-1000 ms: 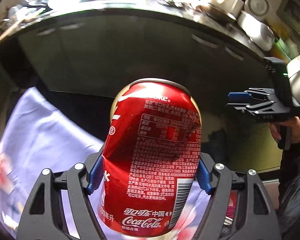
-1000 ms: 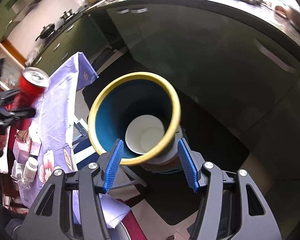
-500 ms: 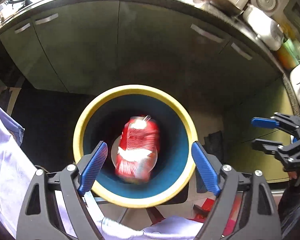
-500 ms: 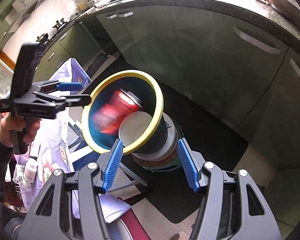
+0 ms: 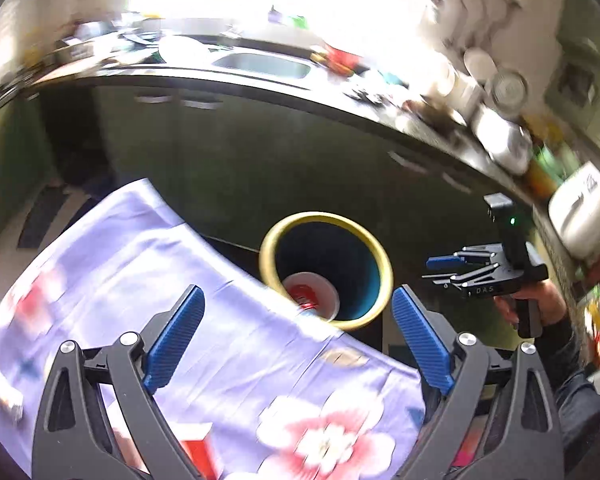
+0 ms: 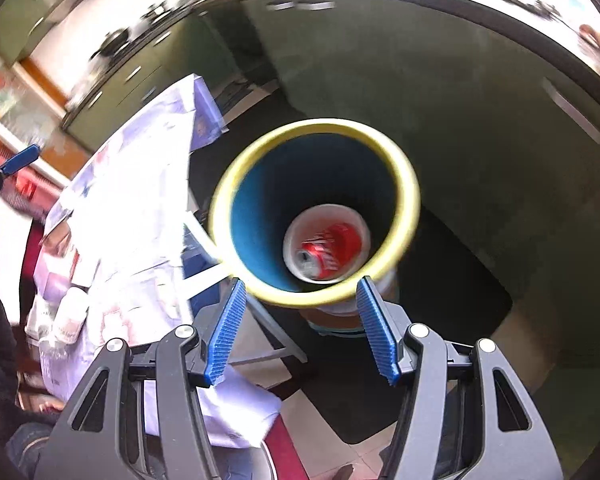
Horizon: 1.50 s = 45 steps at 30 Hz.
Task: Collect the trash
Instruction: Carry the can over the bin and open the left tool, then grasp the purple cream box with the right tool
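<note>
A crushed red cola can (image 6: 332, 248) lies at the bottom of the bin (image 6: 320, 124), which has a yellow rim and a blue inside. The can rests on a white cup or dish (image 6: 328, 212). In the left wrist view the bin (image 5: 324, 216) stands past the table edge, with the can (image 5: 306, 292) just visible inside. My left gripper (image 5: 298, 294) is over the tablecloth, its jaws still opening and nothing between them. My right gripper (image 6: 302, 282) hovers above the bin's near rim, open and empty; the left wrist view shows it (image 5: 444, 268) to the right of the bin.
A purple floral cloth (image 5: 140, 260) covers the table beside the bin, with a red box (image 5: 196, 452) and white bottles (image 6: 72, 312) on it. Dark green cabinets (image 5: 260, 168) and a cluttered counter with a sink (image 5: 260, 64) run behind. Tiled floor lies below.
The left gripper let go of the can, which fell into the bin. It then drew back and up over the table with its jaws wider. The right gripper shifted slightly above the bin.
</note>
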Motion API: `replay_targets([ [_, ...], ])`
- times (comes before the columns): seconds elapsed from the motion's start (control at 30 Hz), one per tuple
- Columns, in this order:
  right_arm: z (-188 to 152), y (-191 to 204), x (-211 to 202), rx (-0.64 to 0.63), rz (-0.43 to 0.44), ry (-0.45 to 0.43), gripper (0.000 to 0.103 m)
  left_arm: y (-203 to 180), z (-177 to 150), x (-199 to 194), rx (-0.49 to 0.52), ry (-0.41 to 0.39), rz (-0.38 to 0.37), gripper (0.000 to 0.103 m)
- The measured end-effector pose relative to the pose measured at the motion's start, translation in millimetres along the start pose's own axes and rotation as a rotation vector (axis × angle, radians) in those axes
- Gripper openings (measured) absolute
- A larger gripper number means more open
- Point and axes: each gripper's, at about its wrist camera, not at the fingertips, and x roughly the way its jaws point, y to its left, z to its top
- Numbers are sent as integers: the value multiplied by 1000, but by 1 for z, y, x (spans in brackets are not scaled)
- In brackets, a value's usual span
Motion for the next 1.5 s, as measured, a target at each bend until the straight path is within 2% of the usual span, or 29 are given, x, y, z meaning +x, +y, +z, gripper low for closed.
replay_targets([
  [0.1,6,44,13,-85,43,22,62,36,-33,-50,-81,-64,64,91],
  [0.3,11,157,46,-348,143,62,62,86,-102,-115,-216,-103,197,92],
  [0.47,2,265,62,-601,298,98,62,112,-156,-155,-317,-144,279,92],
  [0.53,-6,299,67,-700,347,101,66,118,-175,-169,-347,-161,299,92],
  [0.57,-11,314,70,-752,355,86,72,120,-184,-175,-360,-169,304,92],
  [0.67,-21,349,78,-870,345,58,74,126,-204,-186,-395,-182,316,93],
  [0.83,-29,369,94,-933,329,73,76,131,-221,-189,-414,-188,317,93],
  [0.97,-34,379,114,-944,292,96,74,135,-224,-185,-419,-187,297,93],
  [1.2,-40,381,125,-968,299,116,71,136,-223,-179,-420,-182,288,93],
  [1.37,-37,383,134,-943,280,125,57,136,-226,-180,-421,-186,294,93],
  [1.5,-34,381,135,-919,285,130,55,137,-227,-180,-424,-183,298,94],
])
